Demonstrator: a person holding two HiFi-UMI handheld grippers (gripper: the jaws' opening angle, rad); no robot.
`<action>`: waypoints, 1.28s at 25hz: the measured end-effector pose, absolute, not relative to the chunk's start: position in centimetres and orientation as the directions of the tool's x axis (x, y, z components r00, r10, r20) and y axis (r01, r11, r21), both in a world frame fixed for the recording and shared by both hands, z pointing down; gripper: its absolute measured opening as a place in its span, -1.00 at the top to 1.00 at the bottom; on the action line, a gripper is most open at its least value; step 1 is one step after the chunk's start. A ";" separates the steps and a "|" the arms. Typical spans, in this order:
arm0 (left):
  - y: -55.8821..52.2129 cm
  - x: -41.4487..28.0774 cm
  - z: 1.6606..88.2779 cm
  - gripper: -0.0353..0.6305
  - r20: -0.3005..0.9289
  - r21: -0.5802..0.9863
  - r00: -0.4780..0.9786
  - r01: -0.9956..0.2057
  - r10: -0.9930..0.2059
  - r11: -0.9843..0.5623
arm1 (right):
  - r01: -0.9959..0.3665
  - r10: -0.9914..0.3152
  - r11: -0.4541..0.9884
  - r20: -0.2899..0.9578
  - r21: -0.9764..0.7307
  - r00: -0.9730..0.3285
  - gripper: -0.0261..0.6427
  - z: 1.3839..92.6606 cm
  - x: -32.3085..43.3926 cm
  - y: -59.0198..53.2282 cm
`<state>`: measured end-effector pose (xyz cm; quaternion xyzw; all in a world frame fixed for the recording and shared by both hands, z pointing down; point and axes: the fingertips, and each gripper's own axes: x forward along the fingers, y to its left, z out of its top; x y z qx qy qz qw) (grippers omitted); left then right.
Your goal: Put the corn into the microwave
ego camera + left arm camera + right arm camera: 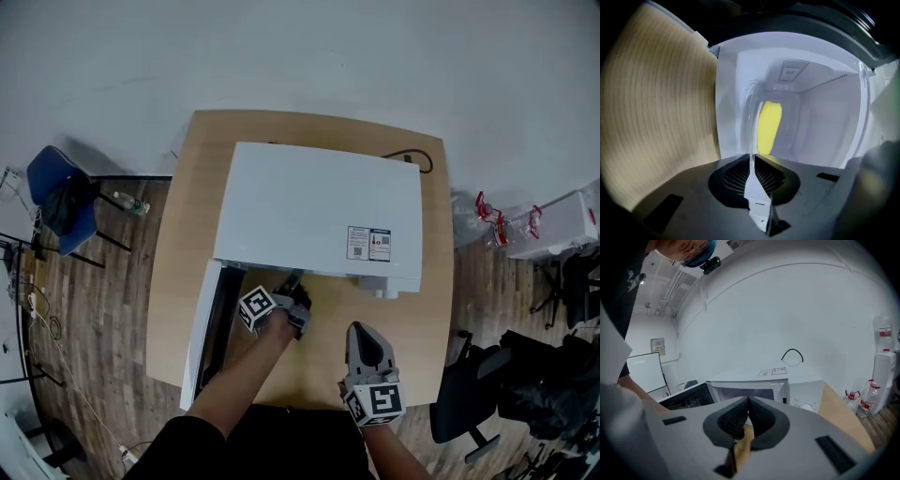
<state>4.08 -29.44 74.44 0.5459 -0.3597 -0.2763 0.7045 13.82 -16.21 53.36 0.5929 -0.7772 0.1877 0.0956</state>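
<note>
Left tool (289, 292) reaches into the open microwave (319, 187), jaws pinched on the thin edge of a clear plate (751, 117) (plate is my guess, only the edge shows). Corn (768, 124) is already inside the microwave cavity, just past the jaws and seemingly riding on that plate. Gripping the rim likely lets the tool slide the corn in without squeezing it. Door (202, 328) hangs wide open at the microwave's left, so the mouth is clear. Right tool (364, 339) hovers in front of the microwave over the desk (183, 244), jaws pressed together with nothing in them, probably parked out of the way, maybe for the door later. Two stickers (368, 243) sit on the microwave top near its front right corner, print too small to read. No brand is legible. Black cable (417, 157) runs behind the microwave.
</note>
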 end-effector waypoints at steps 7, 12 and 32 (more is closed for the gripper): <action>-28.1 3.9 70.9 0.81 0.295 0.895 0.636 -0.445 -0.713 -0.026 | -0.956 -0.886 0.237 0.366 -0.172 -0.285 0.74 53.1 13.0 -15.8; -29.0 3.8 69.3 0.75 0.351 0.710 0.611 -0.668 -0.709 -0.225 | -0.953 -0.878 0.258 0.373 -0.162 -0.301 0.74 53.0 11.9 -15.0; -30.7 4.8 72.1 0.56 0.460 0.563 0.561 -0.784 -0.689 -0.263 | -0.963 -0.883 0.201 0.393 -0.180 -0.257 0.74 54.1 15.4 -15.3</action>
